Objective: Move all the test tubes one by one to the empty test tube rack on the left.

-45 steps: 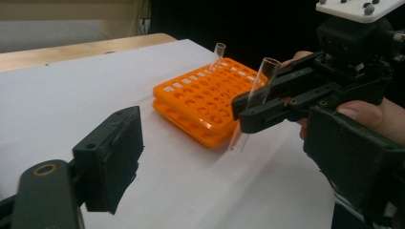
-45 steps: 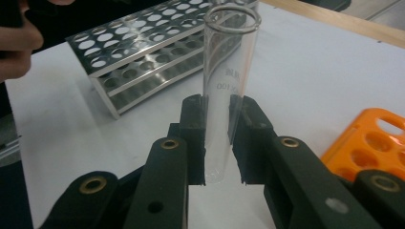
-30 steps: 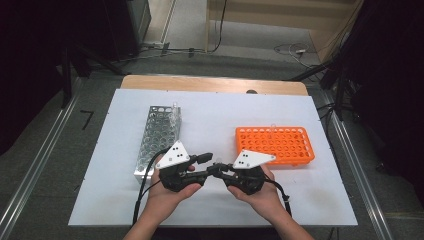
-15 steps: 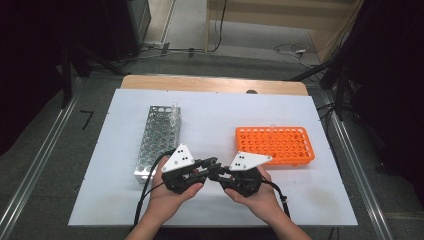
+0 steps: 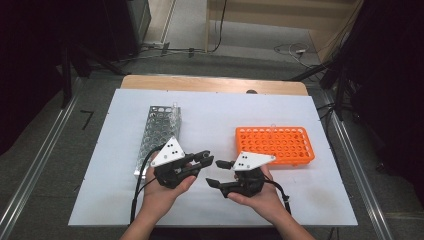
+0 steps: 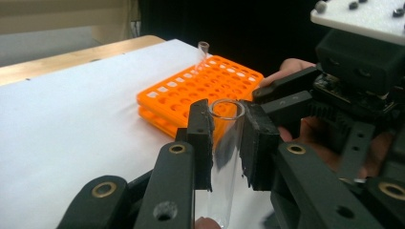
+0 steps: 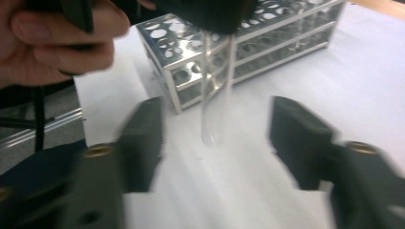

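Holding the clear glass test tube (image 6: 224,157) upright, your left gripper (image 5: 202,158) has its two black jaws clamped on the tube just under the open rim, as the left gripper view shows; the rounded bottom (image 7: 210,136) hangs free above the white table top (image 5: 215,115). Your right gripper (image 5: 216,173) faces it just beside, jaw tips toward jaw tips, and its jaws have just been opening: in the right gripper view they stand wide apart with the tube between them, and neither pad touches the glass. Both grippers sit near the front edge of the table top, about midway along it. The silver metal tube rack (image 5: 159,131) with round holes lies behind your left hand (image 5: 162,192), toward the left side of the table top. The orange plastic tube rack (image 5: 275,145) sits toward the right side, behind your right hand (image 5: 260,197), with one more clear tube (image 6: 202,53) standing at its far edge.
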A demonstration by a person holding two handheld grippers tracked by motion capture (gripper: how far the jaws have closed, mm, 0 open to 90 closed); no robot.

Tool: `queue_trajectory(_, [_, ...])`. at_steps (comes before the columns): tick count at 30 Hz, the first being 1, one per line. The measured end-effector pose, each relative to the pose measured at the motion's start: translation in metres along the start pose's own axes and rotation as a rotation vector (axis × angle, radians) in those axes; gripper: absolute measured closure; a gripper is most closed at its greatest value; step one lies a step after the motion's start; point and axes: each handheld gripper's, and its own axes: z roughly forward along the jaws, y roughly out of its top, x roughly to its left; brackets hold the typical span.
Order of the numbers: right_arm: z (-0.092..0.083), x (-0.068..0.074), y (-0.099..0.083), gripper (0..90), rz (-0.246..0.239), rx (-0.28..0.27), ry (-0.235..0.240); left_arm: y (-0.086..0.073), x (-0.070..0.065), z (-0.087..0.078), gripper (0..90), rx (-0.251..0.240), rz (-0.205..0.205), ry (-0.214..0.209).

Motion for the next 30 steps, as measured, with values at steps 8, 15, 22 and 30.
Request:
queue_trajectory(8, [-0.027, -0.016, -0.01, 0.0, 0.033, -0.034, -0.01, 0.012, 0.024, -0.019, 75.7, -0.023, -0.004, 0.077])
queue_trajectory(15, [-0.056, -0.033, -0.028, 0.0, 0.074, -0.051, -0.074, 0.021, 0.055, -0.036, 75.7, -0.055, -0.028, 0.166])
queue_trajectory(22, [-0.072, -0.044, -0.05, 0.0, 0.101, -0.026, -0.115, 0.031, 0.08, -0.041, 75.7, -0.075, -0.031, 0.237])
queue_trajectory(30, [-0.087, -0.054, -0.064, 0.0, 0.135, -0.026, -0.155, 0.033, 0.106, -0.033, 75.7, -0.091, -0.064, 0.292])
